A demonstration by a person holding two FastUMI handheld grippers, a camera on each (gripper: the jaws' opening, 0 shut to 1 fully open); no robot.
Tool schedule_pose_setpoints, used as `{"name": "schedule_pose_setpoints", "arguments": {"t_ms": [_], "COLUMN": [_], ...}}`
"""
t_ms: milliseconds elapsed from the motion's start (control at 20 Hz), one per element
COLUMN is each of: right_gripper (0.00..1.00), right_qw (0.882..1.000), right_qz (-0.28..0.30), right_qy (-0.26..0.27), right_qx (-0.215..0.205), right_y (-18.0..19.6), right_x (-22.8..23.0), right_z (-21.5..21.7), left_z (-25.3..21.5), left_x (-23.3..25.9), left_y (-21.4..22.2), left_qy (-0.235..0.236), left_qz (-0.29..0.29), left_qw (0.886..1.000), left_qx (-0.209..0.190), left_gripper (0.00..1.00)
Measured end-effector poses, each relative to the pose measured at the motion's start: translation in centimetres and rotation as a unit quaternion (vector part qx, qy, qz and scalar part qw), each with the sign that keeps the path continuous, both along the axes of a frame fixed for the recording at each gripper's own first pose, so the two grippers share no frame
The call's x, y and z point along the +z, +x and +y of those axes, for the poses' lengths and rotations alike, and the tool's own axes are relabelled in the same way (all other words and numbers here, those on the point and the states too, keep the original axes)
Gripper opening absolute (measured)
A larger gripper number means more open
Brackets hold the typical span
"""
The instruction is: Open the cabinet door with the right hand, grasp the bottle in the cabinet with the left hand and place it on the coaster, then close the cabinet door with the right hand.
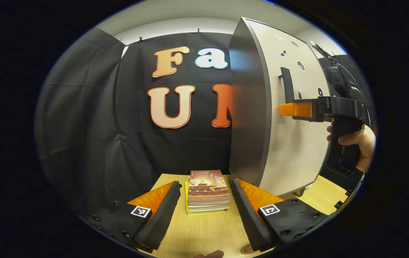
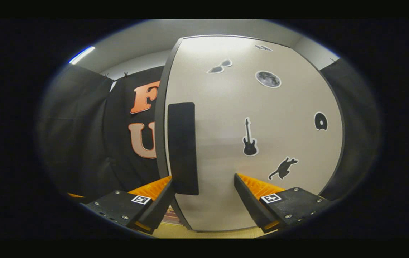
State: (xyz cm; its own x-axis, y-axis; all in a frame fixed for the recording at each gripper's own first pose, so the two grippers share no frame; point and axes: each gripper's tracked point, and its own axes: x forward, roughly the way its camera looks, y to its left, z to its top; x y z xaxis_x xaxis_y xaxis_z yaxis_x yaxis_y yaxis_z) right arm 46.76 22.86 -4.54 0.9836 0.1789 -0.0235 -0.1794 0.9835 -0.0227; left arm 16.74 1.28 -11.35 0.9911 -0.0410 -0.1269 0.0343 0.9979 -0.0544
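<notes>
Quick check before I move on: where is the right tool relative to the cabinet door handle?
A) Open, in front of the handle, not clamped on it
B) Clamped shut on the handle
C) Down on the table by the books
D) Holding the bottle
A: in the right gripper view the right tool stands open before the dark handle on the cabinet door, unclamped.

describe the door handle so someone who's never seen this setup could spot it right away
Find the pale cabinet door, the big flat panel dotted with small dark stickers. Along its left edge runs the handle, a tall dark upright bar that stands out from the panel. Unlike the flat guitar sticker and cat sticker to its right, it is plain, raised and far larger.
</notes>
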Motion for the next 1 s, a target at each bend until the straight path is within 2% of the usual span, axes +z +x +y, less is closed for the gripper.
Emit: {"name": "schedule_pose_setpoints", "arguments": {"t_ms": [200,250,300,450,850,1000], "right_gripper": [0.96,0.95,0.99,0.96,0.95,0.96], "right_qw": [1.0,0.999,0.999,0.999,1.0,0.999], "right_qz": [-0.008,-0.007,-0.007,-0.016,-0.011,-0.001], "right_qy": [0.019,0.023,0.025,0.029,-0.01,-0.02], "right_qx": [0.02,0.021,0.02,0.015,-0.024,-0.045], "right_y": [-4.6,-6.0,-7.4,-12.3,-24.8,-27.7], "right_x": [0.8,1.1,1.5,2.3,1.0,0.3], "right_z": [-0.4,-0.9,-1.7,-4.4,-12.0,-14.2], "left_z": [-1.5,-2.0,-2.4,-4.0,-8.6,-10.7], "left_x": [2.4,3.0,3.8,6.0,9.9,10.3], "left_y": [-2.7,-3.6,-4.4,-7.1,-13.9,-15.8], "left_qy": [0.0,0.001,0.002,0.006,0.01,0.013], "left_qz": [-0.017,-0.021,-0.026,-0.042,-0.064,-0.063], "left_qw": [1.0,1.0,1.0,0.999,0.998,0.998], "left_qx": [-0.004,-0.003,-0.003,-0.002,0.008,0.002], "left_gripper": [0.95,0.95,0.95,0.95,0.95,0.94]}}
